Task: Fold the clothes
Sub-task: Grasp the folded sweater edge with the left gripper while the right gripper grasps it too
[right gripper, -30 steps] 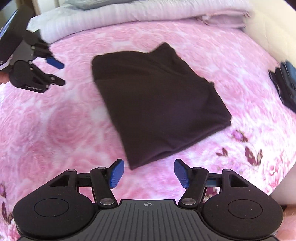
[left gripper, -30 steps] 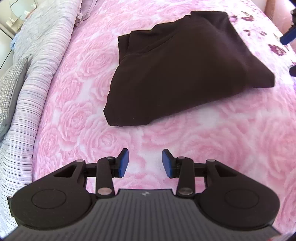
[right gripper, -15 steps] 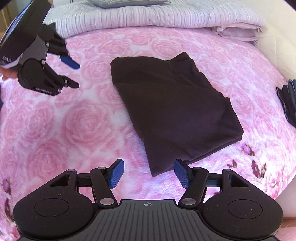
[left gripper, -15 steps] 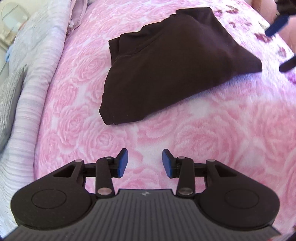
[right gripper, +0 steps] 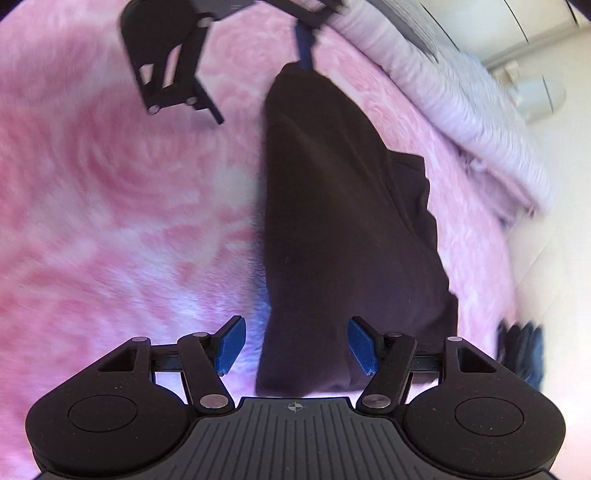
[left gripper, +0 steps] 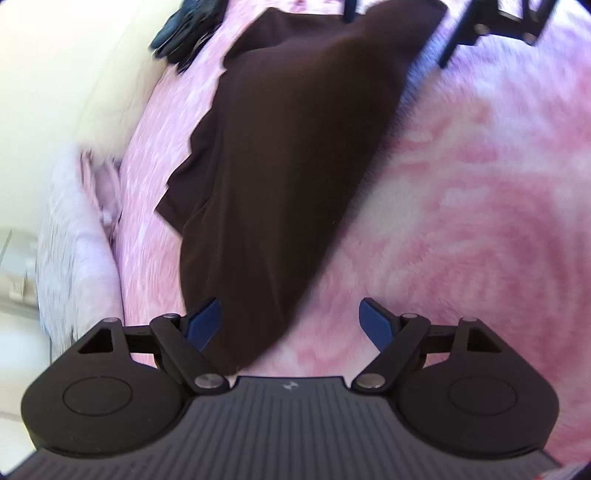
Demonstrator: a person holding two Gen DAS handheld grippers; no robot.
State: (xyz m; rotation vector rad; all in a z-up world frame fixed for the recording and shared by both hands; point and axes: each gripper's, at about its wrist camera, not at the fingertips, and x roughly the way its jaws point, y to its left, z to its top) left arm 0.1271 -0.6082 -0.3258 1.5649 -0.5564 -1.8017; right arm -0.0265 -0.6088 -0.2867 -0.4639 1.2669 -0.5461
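A folded dark brown garment lies on the pink rose-patterned bedspread. My left gripper is open, low over the bed, with one end of the garment lying between its blue pads. My right gripper is open at the opposite end, and the garment runs between its pads too. Each gripper shows at the top of the other's view: the right one in the left wrist view, the left one in the right wrist view. Both views are motion-blurred.
A striped lilac duvet is bunched along the bed's edge, also in the left wrist view. A dark blue-black item lies near the cream wall; it shows at the right edge in the right wrist view.
Both grippers have dropped down and swung to opposite ends of the garment, which now lies between their pads. The left jaws have opened wider. The garment still lies folded.
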